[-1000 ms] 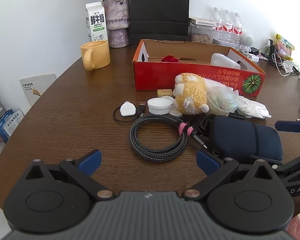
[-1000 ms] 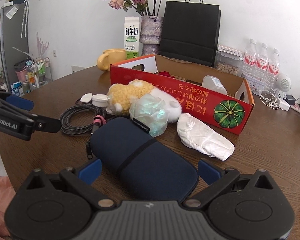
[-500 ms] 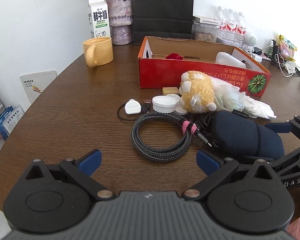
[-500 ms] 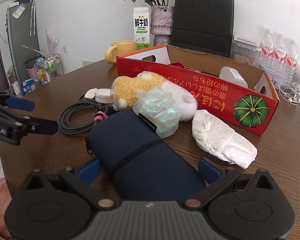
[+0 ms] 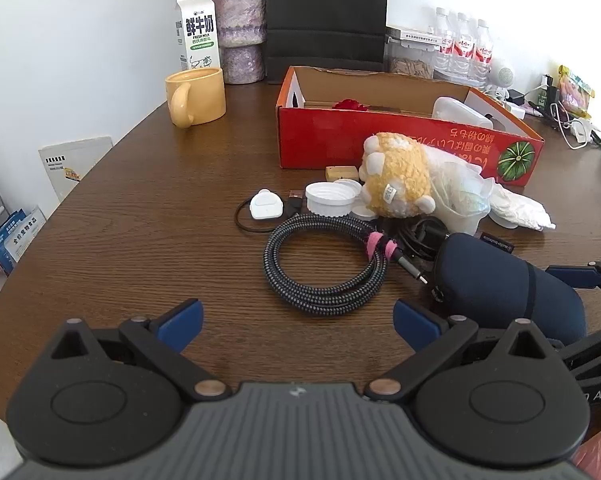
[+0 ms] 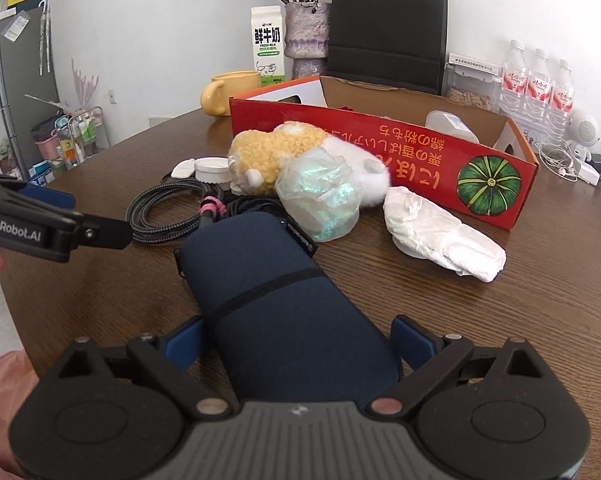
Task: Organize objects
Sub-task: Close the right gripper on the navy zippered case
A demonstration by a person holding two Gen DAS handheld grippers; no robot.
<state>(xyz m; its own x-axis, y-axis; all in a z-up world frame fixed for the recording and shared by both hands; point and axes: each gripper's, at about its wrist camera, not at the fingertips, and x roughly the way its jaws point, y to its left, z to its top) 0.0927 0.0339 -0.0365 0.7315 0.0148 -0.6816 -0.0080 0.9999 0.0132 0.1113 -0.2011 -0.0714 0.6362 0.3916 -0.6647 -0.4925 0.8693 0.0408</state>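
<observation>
Dark wood-grain table (image 5: pixel 140 216) with a soft sheen; matt navy fabric pouch (image 6: pixel 268 292); braided woven cable (image 5: pixel 324 268); fuzzy plush toy (image 5: pixel 396 176); glossy yellow ceramic mug (image 5: pixel 198 96); printed red cardboard box (image 5: pixel 380 140); crinkled iridescent plastic wrap (image 6: pixel 320 196).

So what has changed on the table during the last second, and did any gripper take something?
The right gripper has moved forward over the dark blue case, so its open fingers now straddle the near end; nothing is gripped yet. The left gripper has drifted slightly and is open over bare wood before the coiled braided cable. The case, cable, plush toy and red box lie as before.
</observation>
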